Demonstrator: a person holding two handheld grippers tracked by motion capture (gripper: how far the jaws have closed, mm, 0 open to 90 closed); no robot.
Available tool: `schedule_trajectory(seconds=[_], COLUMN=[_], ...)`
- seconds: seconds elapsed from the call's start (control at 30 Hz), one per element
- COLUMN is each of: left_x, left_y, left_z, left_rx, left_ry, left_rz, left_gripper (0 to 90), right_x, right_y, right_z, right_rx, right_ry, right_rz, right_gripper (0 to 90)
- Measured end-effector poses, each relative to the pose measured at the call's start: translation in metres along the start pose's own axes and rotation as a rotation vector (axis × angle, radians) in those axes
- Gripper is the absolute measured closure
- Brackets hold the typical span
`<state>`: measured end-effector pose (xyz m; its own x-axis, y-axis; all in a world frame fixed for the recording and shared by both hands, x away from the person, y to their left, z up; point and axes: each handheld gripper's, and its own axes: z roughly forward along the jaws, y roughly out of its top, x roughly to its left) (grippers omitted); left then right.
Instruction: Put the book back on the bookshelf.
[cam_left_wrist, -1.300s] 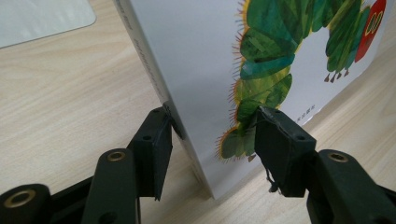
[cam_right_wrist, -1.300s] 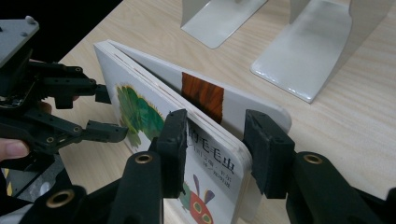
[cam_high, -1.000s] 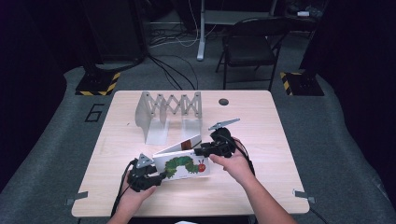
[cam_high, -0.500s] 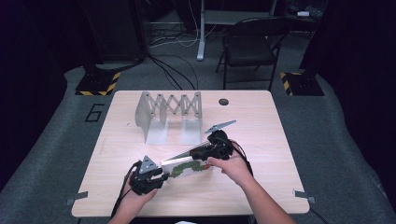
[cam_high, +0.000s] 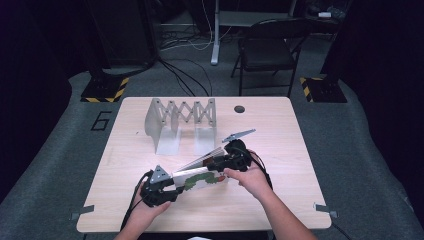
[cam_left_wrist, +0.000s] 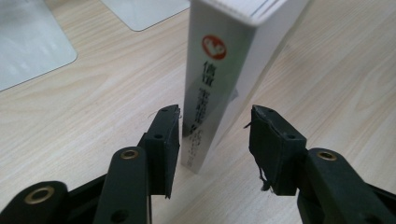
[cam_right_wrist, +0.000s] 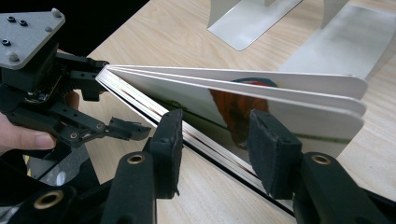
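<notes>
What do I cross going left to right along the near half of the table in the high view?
Left gripper at the book's spine end → picture book, standing on edge with its pages fanned → right gripper at the book's far end → bare table.

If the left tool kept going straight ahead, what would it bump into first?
Most likely the white spine of the picture book. In the left gripper view it stands right between the open jaws of the left tool, just ahead. The near jaw looks almost against it, though contact is hard to judge.
</notes>
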<state>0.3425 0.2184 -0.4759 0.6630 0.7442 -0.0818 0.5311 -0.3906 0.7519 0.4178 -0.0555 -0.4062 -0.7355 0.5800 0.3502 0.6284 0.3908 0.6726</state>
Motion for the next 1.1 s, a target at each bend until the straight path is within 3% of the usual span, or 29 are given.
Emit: schedule_trajectory(seconds=[0.23,0.43,0.5,0.63,0.97,1.1], left_x=[-0.001,0.0,0.001,0.0,-0.002,-0.003], left_y=[0.011,0.023,0.028,0.032,0.05,0.056], left_z=[-0.001,-0.001,0.0,0.003,0.009,0.012], left_rx=[-0.025,-0.036,-0.031,-0.035,-0.022,-0.022], left_ry=[-0.022,-0.051,-0.075,-0.077,-0.1,-0.12], left_rz=[0.023,0.02,0.037,0.036,0.101,0.107], left_gripper=[48.6,48.6,48.2,47.2,45.5,46.4], right_x=[-0.004,-0.006,-0.008,-0.01,-0.018,-0.021], right_y=[-0.006,-0.012,-0.016,-0.02,-0.034,-0.037], right_z=[-0.013,-0.02,-0.025,-0.03,-0.041,-0.046], right_rx=[-0.029,-0.045,-0.059,-0.065,-0.07,-0.084], right_ry=[-0.019,-0.032,-0.047,-0.067,-0.102,-0.114], right_rz=[0.027,0.051,0.061,0.077,0.129,0.134], right_gripper=[53.5,53.0,52.5,52.0,51.9,51.9])
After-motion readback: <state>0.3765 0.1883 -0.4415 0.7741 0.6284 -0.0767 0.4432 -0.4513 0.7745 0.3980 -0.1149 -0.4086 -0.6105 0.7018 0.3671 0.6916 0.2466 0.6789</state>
